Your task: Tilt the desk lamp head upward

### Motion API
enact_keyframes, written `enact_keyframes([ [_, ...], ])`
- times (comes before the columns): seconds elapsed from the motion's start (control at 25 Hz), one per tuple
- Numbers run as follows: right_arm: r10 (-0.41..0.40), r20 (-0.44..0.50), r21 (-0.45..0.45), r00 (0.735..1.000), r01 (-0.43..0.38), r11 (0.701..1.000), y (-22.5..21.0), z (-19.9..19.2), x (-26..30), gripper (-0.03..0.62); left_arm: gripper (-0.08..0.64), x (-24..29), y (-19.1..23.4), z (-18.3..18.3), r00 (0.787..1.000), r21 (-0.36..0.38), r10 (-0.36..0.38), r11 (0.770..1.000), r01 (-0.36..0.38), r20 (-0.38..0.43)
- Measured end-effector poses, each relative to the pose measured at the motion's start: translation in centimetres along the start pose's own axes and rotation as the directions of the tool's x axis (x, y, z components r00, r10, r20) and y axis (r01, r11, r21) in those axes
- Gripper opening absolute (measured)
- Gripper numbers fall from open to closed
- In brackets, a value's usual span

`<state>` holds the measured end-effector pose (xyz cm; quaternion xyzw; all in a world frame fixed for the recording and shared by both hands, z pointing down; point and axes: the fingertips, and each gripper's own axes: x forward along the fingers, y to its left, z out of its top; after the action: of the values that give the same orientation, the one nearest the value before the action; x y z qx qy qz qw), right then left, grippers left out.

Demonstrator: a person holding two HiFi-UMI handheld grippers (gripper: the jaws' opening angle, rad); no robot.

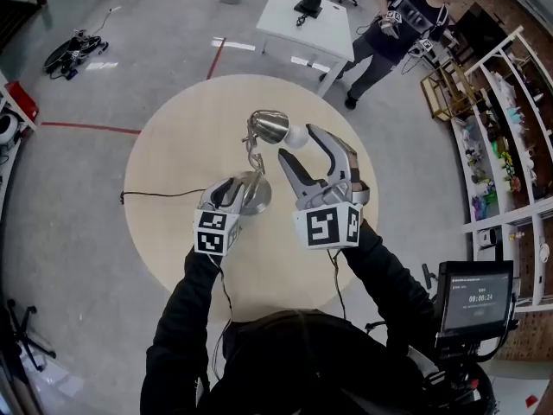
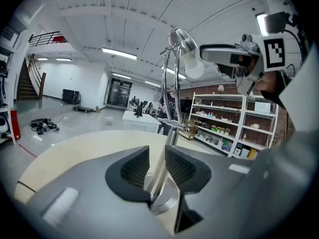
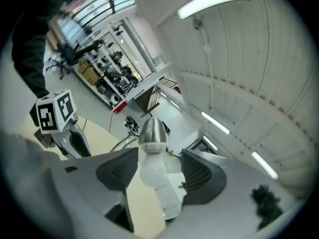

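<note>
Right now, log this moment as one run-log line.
left gripper: shut on lamp stem | right gripper: open, bulb between jaws, not gripped | lamp base: on round table

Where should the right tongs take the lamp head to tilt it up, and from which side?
Probably grip the metal shade, not the bare bulb, which sits between the open right tongs now. Come from the bulb end: the shade tapers, giving two opposed flanks.
</note>
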<state>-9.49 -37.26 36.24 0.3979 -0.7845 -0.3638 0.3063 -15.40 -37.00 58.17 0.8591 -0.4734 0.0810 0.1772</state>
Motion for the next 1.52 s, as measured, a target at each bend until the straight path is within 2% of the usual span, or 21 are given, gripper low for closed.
enact_keyframes([
  [0.08,0.034,-0.003,0.174,0.999,-0.033,0.984,-0.1,-1.6,-0.4,0.284,0.104,-1.0,-0.2,0.3,1.000,0.001,0.003,1.000,-0.003,-0.006],
  [0.12,0.049,-0.002,0.263,0.999,-0.047,0.964,0.0,-2.5,-0.6,0.284,0.104,-1.6,-0.3,0.7,1.000,-0.002,0.006,1.000,-0.006,-0.003],
  [0.24,0.084,0.007,0.498,0.996,-0.076,0.864,0.9,-5.3,-1.7,0.284,0.101,-3.5,-1.1,1.0,1.000,-0.010,0.019,1.000,-0.019,0.006],
  [0.32,0.122,0.035,0.639,0.992,-0.116,0.760,1.8,-7.1,-2.7,0.284,0.100,-4.6,-2.0,1.2,0.999,-0.015,0.027,1.000,-0.027,0.017],
  [0.44,0.189,0.111,0.810,0.976,-0.199,0.551,3.4,-9.6,-4.1,0.284,0.098,-5.3,-4.0,1.9,0.999,-0.018,0.023,1.000,-0.023,0.029],
  [0.48,0.203,0.126,0.842,0.971,-0.212,0.496,3.8,-10.5,-4.4,0.284,0.097,-5.3,-4.8,2.1,0.999,-0.017,0.021,1.000,-0.020,0.030],
  [0.52,0.213,0.130,0.863,0.968,-0.217,0.456,4.3,-11.4,-4.9,0.284,0.097,-5.4,-5.5,2.2,0.999,-0.018,0.019,1.000,-0.019,0.031],
  [0.6,0.230,0.126,0.888,0.965,-0.213,0.408,5.5,-12.8,-5.9,0.284,0.097,-5.9,-6.7,2.1,0.999,-0.024,0.021,0.999,-0.020,0.036],
  [0.68,0.235,0.122,0.905,0.964,-0.206,0.373,6.4,-13.9,-7.0,0.284,0.097,-6.4,-7.7,2.0,0.999,-0.034,0.025,0.999,-0.023,0.043],
  [0.84,0.177,0.122,0.929,0.977,-0.175,0.326,6.4,-15.0,-8.8,0.284,0.095,-7.1,-9.4,2.3,0.998,-0.017,0.022,1.000,-0.021,0.053],
  [1.04,0.116,0.109,0.969,0.987,-0.131,0.210,7.1,-15.2,-10.6,0.282,0.081,-8.2,-10.9,0.9,1.000,-0.024,0.020,1.000,-0.020,0.021],
  [1.12,0.110,0.113,0.974,0.987,-0.132,0.185,7.8,-15.1,-10.9,0.247,0.080,-8.5,-11.5,0.1,1.000,-0.030,0.013,0.999,-0.013,0.008],
  [1.24,0.120,0.141,0.969,0.983,-0.162,0.185,8.6,-14.3,-11.1,0.225,0.078,-8.8,-12.5,0.2,1.000,0.006,0.005,1.000,-0.005,0.008],
  [1.32,0.119,0.165,0.961,0.979,-0.187,0.205,8.7,-13.5,-10.9,0.218,0.078,-8.9,-13.1,0.5,1.000,0.040,-0.003,0.999,0.003,0.001],
  [1.4,0.122,0.180,0.952,0.976,-0.204,0.227,8.9,-12.8,-11.0,0.192,0.078,-9.2,-13.8,0.5,1.000,0.042,-0.011,0.999,0.011,-0.002],
  [1.52,0.130,0.179,0.941,0.975,-0.208,0.267,8.9,-12.4,-11.6,0.099,0.071,-9.7,-14.7,0.8,1.000,0.034,-0.006,0.999,0.006,0.010],
])
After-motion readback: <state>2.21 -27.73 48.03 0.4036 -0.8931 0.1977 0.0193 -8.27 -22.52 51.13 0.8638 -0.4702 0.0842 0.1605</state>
